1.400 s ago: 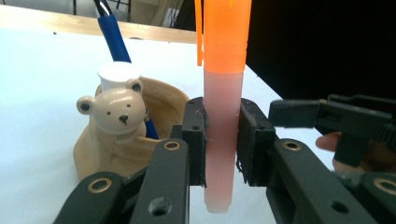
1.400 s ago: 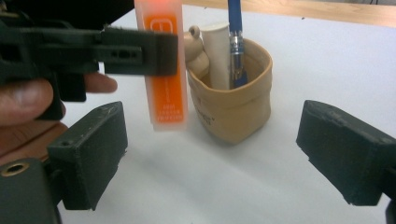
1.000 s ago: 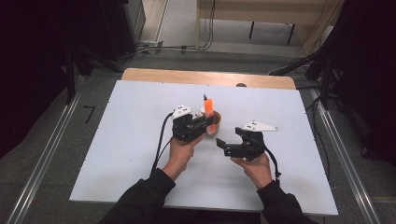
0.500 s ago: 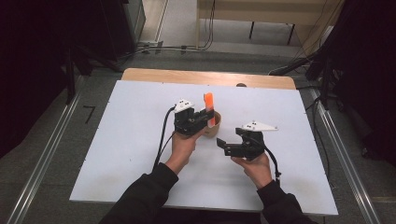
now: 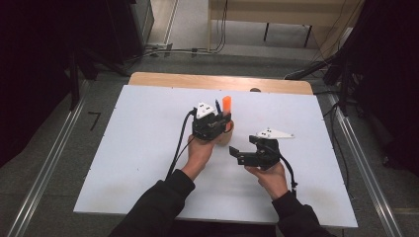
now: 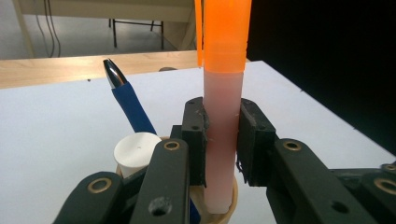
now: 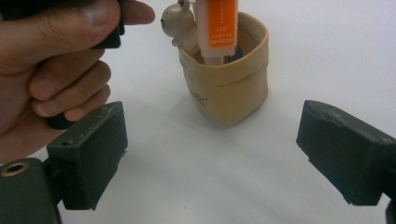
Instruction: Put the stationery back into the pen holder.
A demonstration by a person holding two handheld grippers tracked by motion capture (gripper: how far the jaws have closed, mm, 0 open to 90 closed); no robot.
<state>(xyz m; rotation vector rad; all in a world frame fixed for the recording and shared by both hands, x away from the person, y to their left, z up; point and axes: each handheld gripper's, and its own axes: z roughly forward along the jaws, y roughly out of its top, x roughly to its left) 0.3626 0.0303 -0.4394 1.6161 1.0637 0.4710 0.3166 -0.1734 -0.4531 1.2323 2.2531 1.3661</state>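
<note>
An orange-capped marker (image 6: 223, 93) stands upright with its lower end inside a small tan cup (image 7: 229, 79). My left gripper (image 6: 222, 135) is shut on the marker's pale barrel, just above the cup's rim. The cup also holds a blue pen (image 6: 128, 100) leaning left and a white round-topped item (image 6: 135, 150). In the high view the left gripper (image 5: 220, 118) sits over the cup (image 5: 227, 134) mid-table, the marker's cap (image 5: 227, 104) sticking up. My right gripper (image 5: 237, 154) rests lower right of the cup, open, nothing between its jaws (image 7: 210, 154).
The white table top (image 5: 138, 138) lies around the cup. A wooden strip (image 5: 217, 81) runs along the far edge. A small bear figure (image 7: 180, 21) sits on the cup's rim. The left hand (image 7: 51, 60) is close on the left in the right gripper view.
My left gripper with the marker has moved slightly to the right and away, coming over the cup. The right gripper has stayed where it was.
</note>
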